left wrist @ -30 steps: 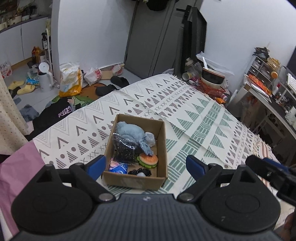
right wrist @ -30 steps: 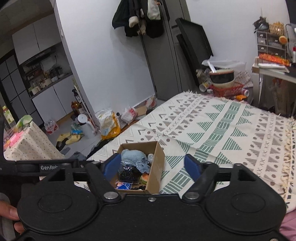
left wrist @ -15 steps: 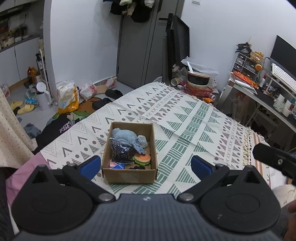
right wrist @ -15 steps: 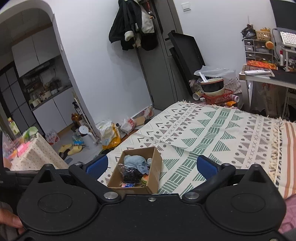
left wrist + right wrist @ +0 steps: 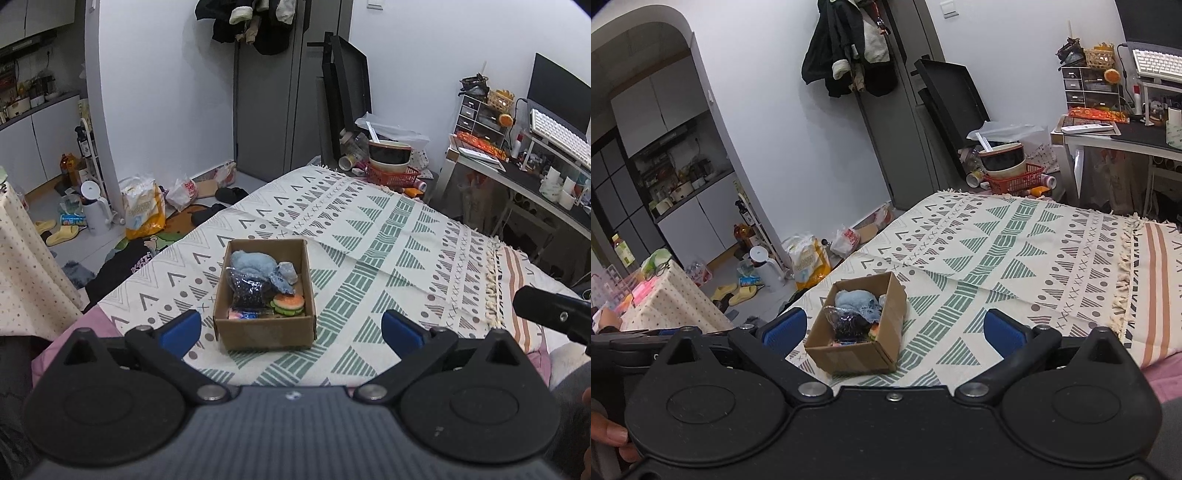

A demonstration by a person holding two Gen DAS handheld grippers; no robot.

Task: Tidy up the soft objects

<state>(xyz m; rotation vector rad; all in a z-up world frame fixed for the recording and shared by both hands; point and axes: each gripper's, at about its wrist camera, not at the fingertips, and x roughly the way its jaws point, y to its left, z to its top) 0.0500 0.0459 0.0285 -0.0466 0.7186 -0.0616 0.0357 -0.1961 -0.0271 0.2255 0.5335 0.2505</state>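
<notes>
A brown cardboard box (image 5: 264, 334) sits on the patterned blanket (image 5: 369, 236) near its front left corner. It holds a light blue plush (image 5: 255, 264), a dark shiny bag (image 5: 247, 291), a burger-shaped toy (image 5: 289, 303) and small packets. My left gripper (image 5: 291, 330) is open and empty, held back from the box and above it. My right gripper (image 5: 894, 328) is open and empty, also drawn back, with the box (image 5: 857, 356) between its fingers in view. The blue plush (image 5: 855, 300) shows there too.
The blanket covers a bed. A desk (image 5: 524, 177) with a keyboard stands at the right. A red basket with bowls (image 5: 393, 170) sits beyond the bed's far end. Bags, slippers and clothes lie on the floor (image 5: 140, 218) at the left. A dotted cloth-covered table (image 5: 665, 299) stands far left.
Both grippers have pulled back and up from the box, which looks smaller and farther. Their fingers stand wider apart than a second ago. The box and its contents have not moved.
</notes>
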